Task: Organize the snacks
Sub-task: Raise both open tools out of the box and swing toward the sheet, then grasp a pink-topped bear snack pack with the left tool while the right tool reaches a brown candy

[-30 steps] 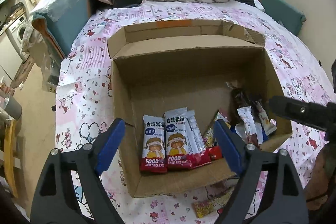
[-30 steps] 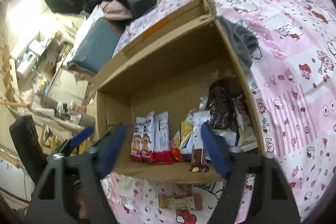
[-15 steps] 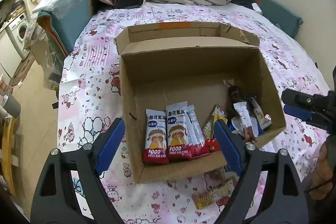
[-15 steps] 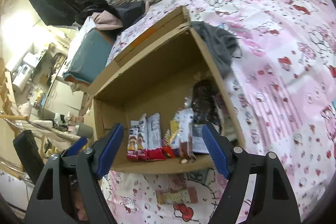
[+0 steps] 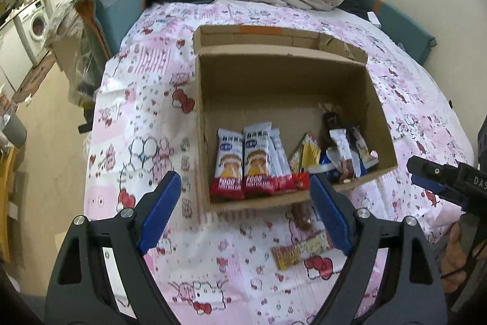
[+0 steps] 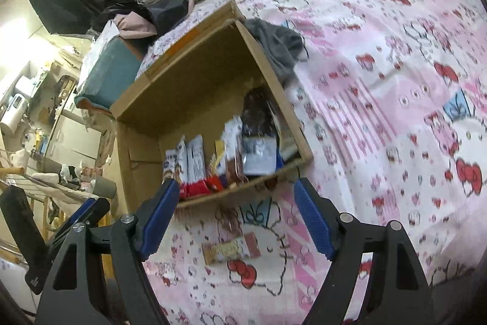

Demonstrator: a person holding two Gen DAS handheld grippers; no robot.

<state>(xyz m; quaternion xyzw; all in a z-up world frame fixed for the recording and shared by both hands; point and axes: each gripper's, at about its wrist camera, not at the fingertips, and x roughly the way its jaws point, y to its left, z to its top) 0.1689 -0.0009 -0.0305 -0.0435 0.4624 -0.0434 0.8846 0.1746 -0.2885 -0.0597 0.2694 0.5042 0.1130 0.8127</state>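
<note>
Both tongs are empty with their jaws wide apart: the left tongs point(image 5: 245, 204) hang over the near edge of the cardboard box point(image 5: 264, 72), and the right tongs point(image 6: 234, 209) hover above the pink cartoon-print bed sheet point(image 6: 395, 81) just in front of it. The box already holds 2 rice cake packets point(image 5: 242, 162) standing at its near-left, with chocolate and other wrapped bars point(image 5: 342, 154) bunched at its near-right. 1 snack bar point(image 6: 229, 249) is outside, flat on the sheet at 6 o'clock from the box, close to its front wall.

That stray bar looks like the next pick. The right tongs sit almost over it, so they seem the better choice: lower steeply, straddle the bar across its short width, press slightly into the soft bedding, and close on the wrapper body, not its crimped end. Then lift clear of the front wall before setting it beside the like bars.
</note>
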